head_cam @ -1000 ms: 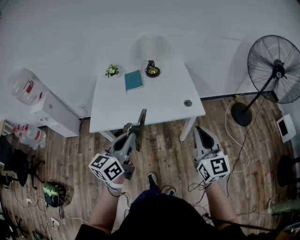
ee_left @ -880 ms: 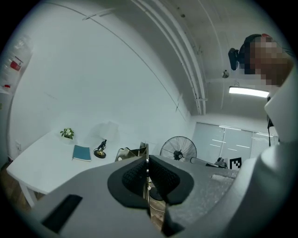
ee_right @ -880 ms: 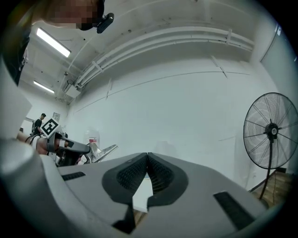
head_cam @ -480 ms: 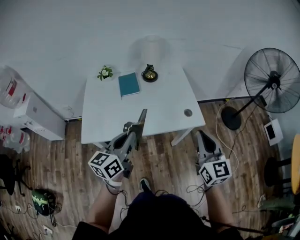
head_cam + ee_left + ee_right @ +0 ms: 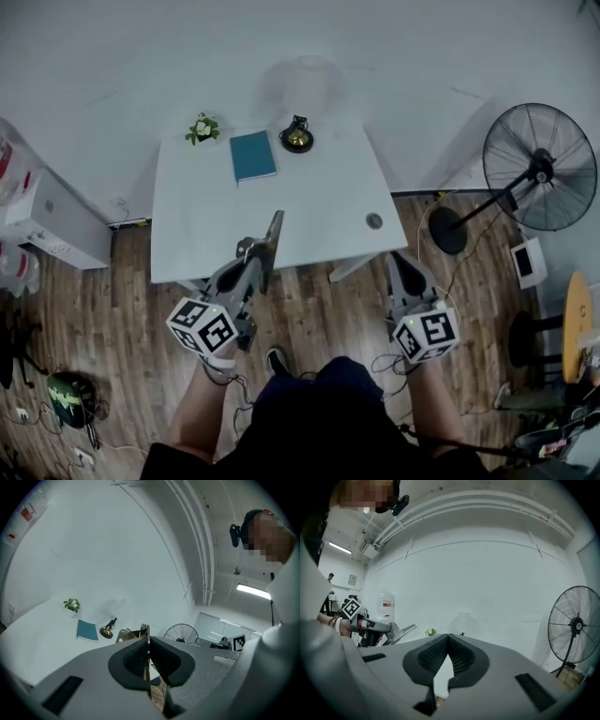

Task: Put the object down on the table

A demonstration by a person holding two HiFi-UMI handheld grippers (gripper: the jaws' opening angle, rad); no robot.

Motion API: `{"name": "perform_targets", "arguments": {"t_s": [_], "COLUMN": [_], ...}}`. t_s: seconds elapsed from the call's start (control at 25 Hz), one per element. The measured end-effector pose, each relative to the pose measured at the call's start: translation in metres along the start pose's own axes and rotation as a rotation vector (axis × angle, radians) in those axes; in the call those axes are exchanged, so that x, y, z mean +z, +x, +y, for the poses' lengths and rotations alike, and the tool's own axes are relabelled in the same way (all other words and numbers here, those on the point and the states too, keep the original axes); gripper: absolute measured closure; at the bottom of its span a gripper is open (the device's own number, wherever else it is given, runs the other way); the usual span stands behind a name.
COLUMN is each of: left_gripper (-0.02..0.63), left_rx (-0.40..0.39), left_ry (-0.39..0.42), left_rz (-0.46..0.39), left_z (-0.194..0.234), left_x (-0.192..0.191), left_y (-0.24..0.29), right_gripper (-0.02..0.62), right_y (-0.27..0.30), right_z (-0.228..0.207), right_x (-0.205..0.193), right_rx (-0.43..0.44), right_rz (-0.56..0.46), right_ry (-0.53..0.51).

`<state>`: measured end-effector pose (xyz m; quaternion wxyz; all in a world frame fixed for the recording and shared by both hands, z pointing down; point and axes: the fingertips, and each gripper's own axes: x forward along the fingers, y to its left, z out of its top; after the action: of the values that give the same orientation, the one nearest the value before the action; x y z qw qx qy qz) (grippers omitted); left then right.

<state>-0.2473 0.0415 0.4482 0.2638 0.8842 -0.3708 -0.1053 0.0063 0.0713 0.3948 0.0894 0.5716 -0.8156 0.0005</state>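
Observation:
My left gripper (image 5: 254,256) is shut on a thin flat grey panel (image 5: 273,234), held on edge so I see it almost edge-on. In the head view the panel's far end reaches over the near edge of the white table (image 5: 309,202). In the left gripper view the panel (image 5: 146,631) is a thin line pinched between the dark pads of that left gripper (image 5: 148,648). My right gripper (image 5: 402,262) is shut and empty, level, just short of the table's near right corner. In the right gripper view its pads meet at the right gripper (image 5: 448,637) tip with nothing between them.
On the table's far side lie a teal book (image 5: 253,155), a small potted plant (image 5: 200,128) and a brass ornament (image 5: 297,137). A small round disc (image 5: 374,221) sits near the right front corner. A standing fan (image 5: 539,169) is at the right, a white box (image 5: 47,220) at the left.
The table has come nearer in the head view. Both grippers moved toward it; the left one carried the panel with it, and its far end now overlaps the table's near edge.

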Motion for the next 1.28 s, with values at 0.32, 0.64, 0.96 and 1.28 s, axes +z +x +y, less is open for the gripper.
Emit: {"name": "perform_targets", "arguments": {"t_s": [0.32,0.64,0.96,1.28], "left_gripper": [0.600,0.600,0.600,0.600], "left_rx": [0.018,0.075,0.191,0.255], "left_ry": [-0.001,0.036,0.114,0.159], "left_rz": [0.007,0.045,0.079,0.141], "left_z": [0.010,0.007,0.002,0.015], "left_x": [0.004,-0.001,-0.003,-0.019], "left_y": [0.022,0.083,0.160,0.215], "right_gripper": [0.589,0.589,0.589,0.589], "right_y": [0.027,0.070,0.121,0.161], "right_z": [-0.015,-0.069,-0.147,-0.195], "right_x": [-0.003,-0.023,-0.024,-0.038], "right_rx": [0.028,0.082,0.152,0.210], "right_rz": [-0.014,-0.051,-0.089,-0.083], "right_ry": [0.020,0.092,0.092,0.137]}}
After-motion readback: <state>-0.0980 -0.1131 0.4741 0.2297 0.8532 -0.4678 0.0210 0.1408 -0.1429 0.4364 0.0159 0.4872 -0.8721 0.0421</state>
